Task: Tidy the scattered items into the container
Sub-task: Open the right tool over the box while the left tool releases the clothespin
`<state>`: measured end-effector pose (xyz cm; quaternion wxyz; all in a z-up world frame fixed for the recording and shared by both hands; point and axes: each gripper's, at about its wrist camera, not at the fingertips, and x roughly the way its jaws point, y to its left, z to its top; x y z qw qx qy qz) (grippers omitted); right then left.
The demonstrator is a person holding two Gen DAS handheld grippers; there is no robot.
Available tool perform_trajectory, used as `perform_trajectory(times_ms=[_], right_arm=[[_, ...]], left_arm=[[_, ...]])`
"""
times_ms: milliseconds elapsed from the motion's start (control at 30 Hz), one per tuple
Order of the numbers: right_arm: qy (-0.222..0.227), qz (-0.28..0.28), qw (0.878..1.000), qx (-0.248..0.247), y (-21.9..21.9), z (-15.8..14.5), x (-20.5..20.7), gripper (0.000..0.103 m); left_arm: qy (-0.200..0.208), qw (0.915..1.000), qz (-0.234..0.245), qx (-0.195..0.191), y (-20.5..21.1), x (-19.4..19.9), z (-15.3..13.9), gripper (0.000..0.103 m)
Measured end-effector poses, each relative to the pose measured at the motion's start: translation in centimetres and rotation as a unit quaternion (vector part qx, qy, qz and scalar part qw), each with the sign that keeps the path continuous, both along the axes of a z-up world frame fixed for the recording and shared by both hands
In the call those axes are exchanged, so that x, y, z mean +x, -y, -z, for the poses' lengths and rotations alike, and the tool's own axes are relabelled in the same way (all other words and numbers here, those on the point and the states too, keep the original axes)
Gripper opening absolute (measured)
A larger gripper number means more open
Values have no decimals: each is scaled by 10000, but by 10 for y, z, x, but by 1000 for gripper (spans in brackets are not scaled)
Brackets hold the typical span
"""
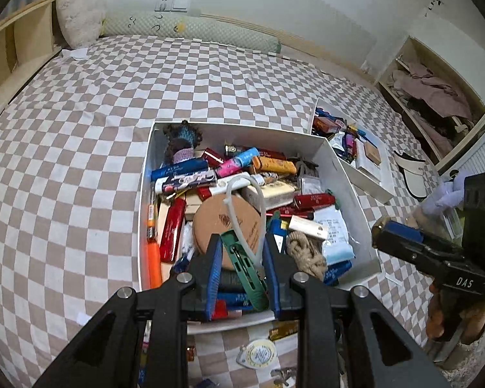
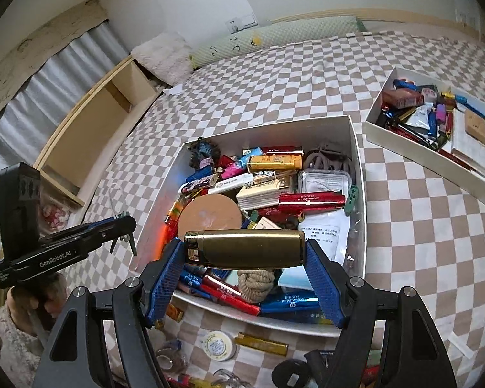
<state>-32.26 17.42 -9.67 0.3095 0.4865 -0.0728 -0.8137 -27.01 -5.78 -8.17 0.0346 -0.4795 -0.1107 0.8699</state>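
Observation:
A large white box (image 1: 346, 174) full of lighters, packets and a cork disc (image 1: 224, 223) lies on the checkered bed. My left gripper (image 1: 242, 258) is shut on a green clip (image 1: 242, 265) with a white cord looped from it, over the box's near end. My right gripper (image 2: 244, 255) is shut on a gold lighter (image 2: 244, 248), held crosswise above the box's (image 2: 359, 168) near edge. The left gripper also shows in the right wrist view (image 2: 123, 223), the right gripper in the left wrist view (image 1: 380, 226).
A second white tray (image 2: 401, 148) of small items lies at the far right. Loose items lie on the bed in front of the box: a round white tin (image 2: 218, 344), a gold bar (image 2: 262, 342), keys. A wooden bed frame (image 2: 90, 129) is on the left.

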Motion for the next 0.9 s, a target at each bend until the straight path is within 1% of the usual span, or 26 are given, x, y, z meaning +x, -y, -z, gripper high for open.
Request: perform_trajectory(times_ms=[133,333,700,733,767,800,833,867,900], right_arm=[[96,-26,9999,-15,2,6,-8,75],[250,-77,9996,64,8,19,-17,75],[416,-127,9989,179,18,31,-25,75],[419,-146,9988,204,19,32,-26,75],[403,-149,9988,214,20,33,-26,75],[373,-117,9990,212,21,32,-26,77],[331,-50,9992,223,20,31,-26,90],[260,42,9994,246,19,29,-26,103],[187,100,9995,234,17,27,-26,103]], left_arm=[[82,9999,64,-68,-4,-9,9,25],[278,9994,193,-56,-9,-19,24,25],[383,9989,255,-9,-7,-29,35,26],[373,9990,246,-74,-7,-29,36,31],[364,9990,205,-164,-7,-29,37,56],[345,9990,134,-243,-6,-29,36,72],[296,9991,63,-290,-5,-28,36,85],[260,9992,36,-285,-3,-27,34,85],[260,9993,33,-256,-2,-27,33,85]])
